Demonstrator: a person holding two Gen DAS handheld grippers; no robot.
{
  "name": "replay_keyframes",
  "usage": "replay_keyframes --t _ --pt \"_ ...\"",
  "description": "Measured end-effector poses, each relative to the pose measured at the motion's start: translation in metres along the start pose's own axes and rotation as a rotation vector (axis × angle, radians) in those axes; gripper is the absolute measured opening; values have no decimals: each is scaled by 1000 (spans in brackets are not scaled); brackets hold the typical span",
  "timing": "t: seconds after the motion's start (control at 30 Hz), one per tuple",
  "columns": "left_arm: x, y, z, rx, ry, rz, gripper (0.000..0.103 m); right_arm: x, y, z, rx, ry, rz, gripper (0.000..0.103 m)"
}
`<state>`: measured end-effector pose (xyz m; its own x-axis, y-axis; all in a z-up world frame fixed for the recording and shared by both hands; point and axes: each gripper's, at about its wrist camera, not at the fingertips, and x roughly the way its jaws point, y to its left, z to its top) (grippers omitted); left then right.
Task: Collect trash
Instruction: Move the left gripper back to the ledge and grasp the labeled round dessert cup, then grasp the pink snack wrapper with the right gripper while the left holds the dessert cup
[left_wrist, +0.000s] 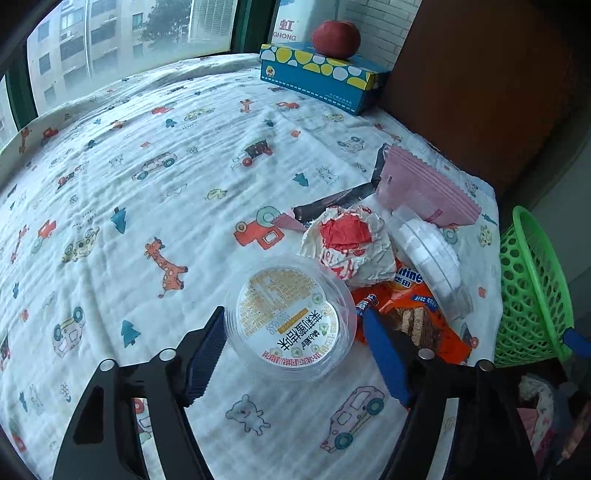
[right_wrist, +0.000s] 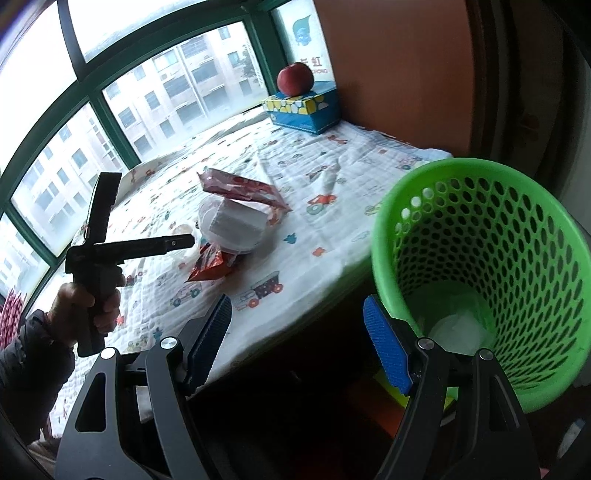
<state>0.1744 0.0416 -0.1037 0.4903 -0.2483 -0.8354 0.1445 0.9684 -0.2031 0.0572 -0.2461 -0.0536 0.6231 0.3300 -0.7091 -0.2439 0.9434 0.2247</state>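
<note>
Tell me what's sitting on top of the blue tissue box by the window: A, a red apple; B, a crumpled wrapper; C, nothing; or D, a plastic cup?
A: a red apple rests on the blue tissue box in both views, while the wrappers and cups lie nearer on the cloth.

Left gripper (left_wrist: 293, 343) jaws spread wide, right gripper (right_wrist: 297, 341) likewise spread, left hand (right_wrist: 86, 301) clutching its handle

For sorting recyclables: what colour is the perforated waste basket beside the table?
Bright green waste basket, shown best in the right wrist view.
</note>
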Motion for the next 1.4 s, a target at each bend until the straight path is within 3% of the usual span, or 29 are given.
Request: replay_keyframes --t 0.37,0.93,1.4 --pt "-18 7 -7 -21 -32 -18 66 17 13 14 -11 13 52 74" --pt "-65 20 -16 -39 -98 -37 66 78 56 89 -45 30 170 74" --pt "-76 39 -26 -85 -119 -67 66 157 98 121 -160 63 56 74"
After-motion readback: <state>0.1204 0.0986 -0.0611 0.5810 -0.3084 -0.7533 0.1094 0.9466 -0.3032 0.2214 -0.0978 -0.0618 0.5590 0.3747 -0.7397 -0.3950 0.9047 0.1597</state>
